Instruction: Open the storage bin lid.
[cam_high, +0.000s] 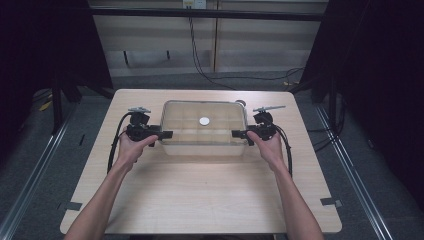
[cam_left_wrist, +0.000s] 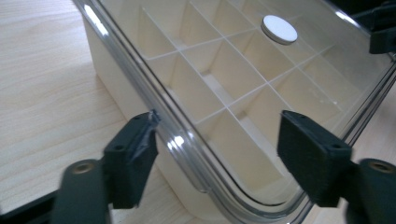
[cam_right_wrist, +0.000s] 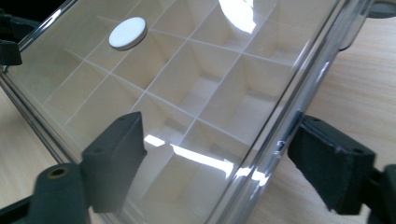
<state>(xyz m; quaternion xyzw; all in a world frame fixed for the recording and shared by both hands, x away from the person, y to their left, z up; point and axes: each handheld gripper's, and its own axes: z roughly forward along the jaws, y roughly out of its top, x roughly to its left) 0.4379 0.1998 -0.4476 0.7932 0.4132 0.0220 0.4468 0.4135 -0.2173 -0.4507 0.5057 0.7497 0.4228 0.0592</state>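
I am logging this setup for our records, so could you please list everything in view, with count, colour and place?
Compartment box: one, cream with a grid of dividers inside, middle of the table, between the two grippers.
Lid: one, clear, lying on the box.
Disc: one, white, round, at the middle of the lid.
Table: one, light wood, centre of the high view.
Cables: several, black, on the floor beyond the table.
Left gripper: one, black, at the box's left end, jaws open astride the lid's edge.
Right gripper: one, black, at the box's right end, jaws open astride the lid's edge.
Forearms: two, bare, entering from the bottom.
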